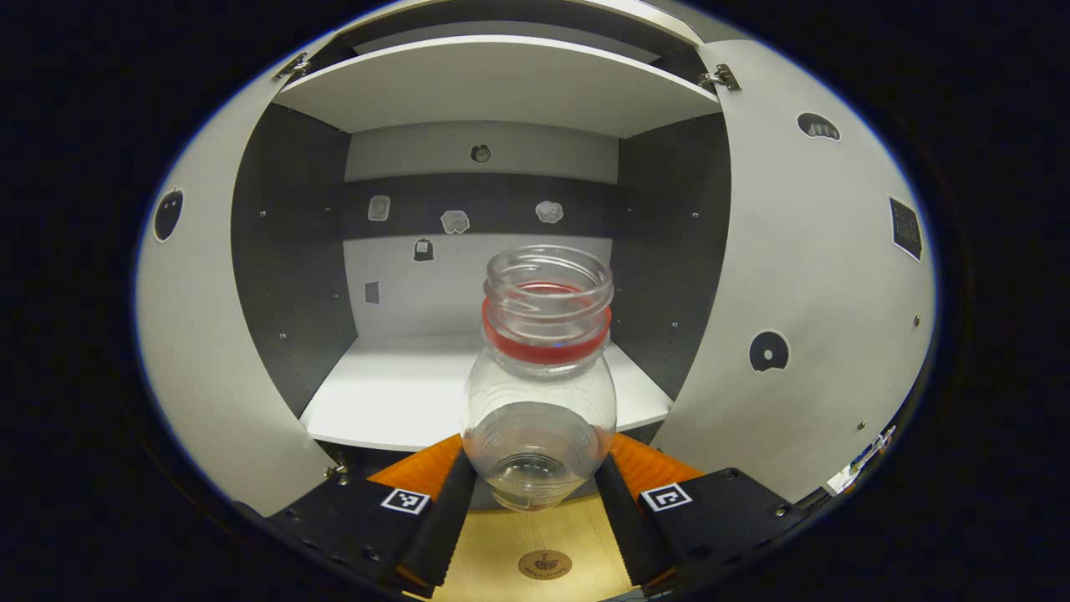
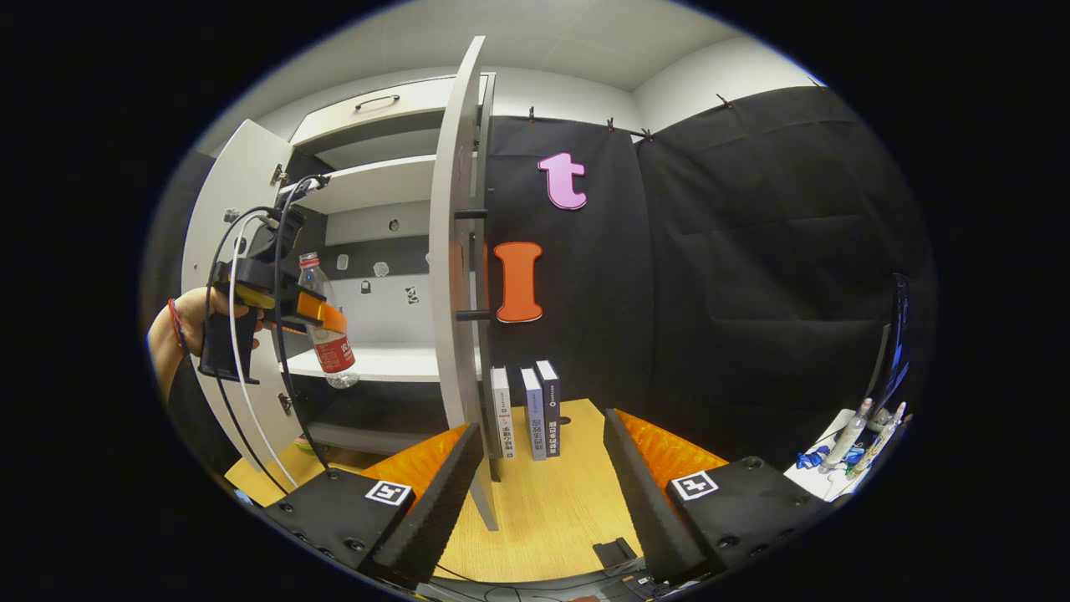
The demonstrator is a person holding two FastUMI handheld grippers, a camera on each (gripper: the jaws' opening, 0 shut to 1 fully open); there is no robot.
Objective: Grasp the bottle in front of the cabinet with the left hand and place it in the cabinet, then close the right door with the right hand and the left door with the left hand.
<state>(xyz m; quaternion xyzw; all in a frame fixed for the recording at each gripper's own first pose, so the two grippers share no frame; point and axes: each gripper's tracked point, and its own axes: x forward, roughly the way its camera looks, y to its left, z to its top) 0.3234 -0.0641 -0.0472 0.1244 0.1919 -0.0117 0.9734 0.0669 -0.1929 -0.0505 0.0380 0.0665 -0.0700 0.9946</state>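
A black cloth wall (image 2: 736, 251) fills the right half of the right gripper view, clipped along its top under a pale ceiling (image 2: 543, 42). At lower centre a light wooden tabletop (image 2: 552, 502) carries three upright books (image 2: 527, 410) (spines outward). A small white table (image 2: 815, 477) sits at lower right.

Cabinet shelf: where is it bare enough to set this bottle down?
The white lower shelf is bare from dark side wall to side wall, stickers only on the back panel. The left claw holds the clear red-ringed plastic bottle before its front edge.
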